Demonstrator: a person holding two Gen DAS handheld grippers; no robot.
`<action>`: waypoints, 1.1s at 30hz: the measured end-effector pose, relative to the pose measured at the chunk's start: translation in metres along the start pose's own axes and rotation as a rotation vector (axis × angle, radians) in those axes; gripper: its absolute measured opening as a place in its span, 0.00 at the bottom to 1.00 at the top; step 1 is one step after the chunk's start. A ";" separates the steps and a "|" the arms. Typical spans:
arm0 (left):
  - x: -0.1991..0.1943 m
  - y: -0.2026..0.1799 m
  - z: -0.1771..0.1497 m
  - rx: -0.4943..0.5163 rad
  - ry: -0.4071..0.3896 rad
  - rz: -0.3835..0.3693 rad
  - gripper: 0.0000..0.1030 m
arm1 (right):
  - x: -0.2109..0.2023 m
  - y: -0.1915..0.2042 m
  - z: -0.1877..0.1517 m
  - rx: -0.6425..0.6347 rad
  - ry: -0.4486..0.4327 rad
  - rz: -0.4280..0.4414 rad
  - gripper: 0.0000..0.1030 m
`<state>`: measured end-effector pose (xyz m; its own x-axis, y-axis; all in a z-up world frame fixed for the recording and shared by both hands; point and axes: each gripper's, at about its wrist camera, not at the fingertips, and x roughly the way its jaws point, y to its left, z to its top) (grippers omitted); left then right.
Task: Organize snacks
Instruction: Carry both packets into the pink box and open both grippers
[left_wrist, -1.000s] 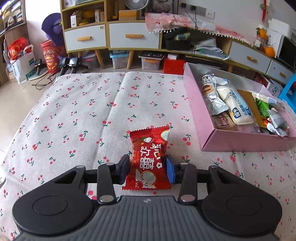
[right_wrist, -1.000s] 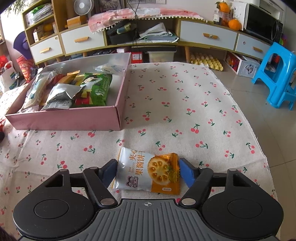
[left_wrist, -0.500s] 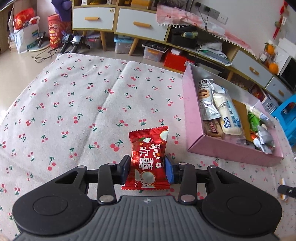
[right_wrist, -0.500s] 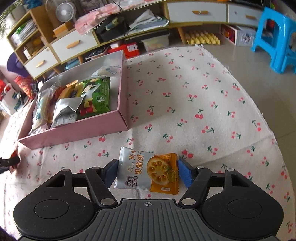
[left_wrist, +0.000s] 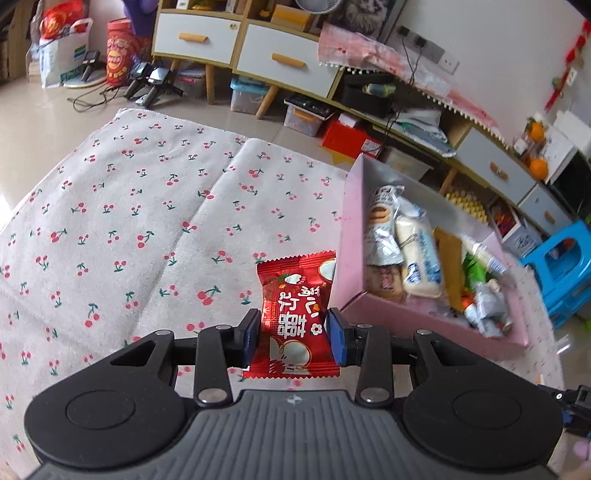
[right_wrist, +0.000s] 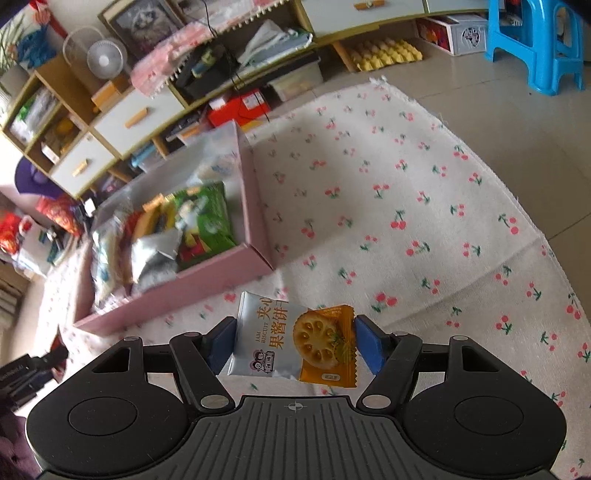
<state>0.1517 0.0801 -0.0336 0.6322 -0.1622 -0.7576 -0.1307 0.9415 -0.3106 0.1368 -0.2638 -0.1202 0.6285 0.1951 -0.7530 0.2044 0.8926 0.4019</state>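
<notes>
My left gripper is shut on a red snack packet and holds it above the cherry-print cloth, just left of the pink box. My right gripper is shut on a silver and orange jam biscuit packet, held above the cloth just right of the front corner of the same pink box. The box is filled with several snack packets.
The cherry-print cloth covers the work surface. Cabinets with drawers and floor clutter stand behind it. A blue plastic stool stands on the floor at the far right. The other gripper's tip shows at the edge of each view.
Both grippers have risen and tilted with their packets still held. The left has moved right toward the pink box; the right has moved left toward it.
</notes>
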 end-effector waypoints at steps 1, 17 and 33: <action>-0.001 -0.001 0.001 -0.013 -0.005 -0.006 0.34 | -0.002 0.002 0.002 0.004 -0.010 0.010 0.67; 0.002 -0.049 0.007 0.023 -0.102 -0.067 0.34 | 0.003 0.050 0.035 0.029 -0.152 0.149 0.67; 0.036 -0.102 0.010 0.215 -0.181 -0.129 0.34 | 0.040 0.068 0.048 0.091 -0.201 0.213 0.68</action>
<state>0.1957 -0.0193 -0.0236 0.7614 -0.2475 -0.5992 0.1119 0.9606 -0.2545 0.2117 -0.2146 -0.0974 0.7985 0.2816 -0.5321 0.1127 0.7982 0.5917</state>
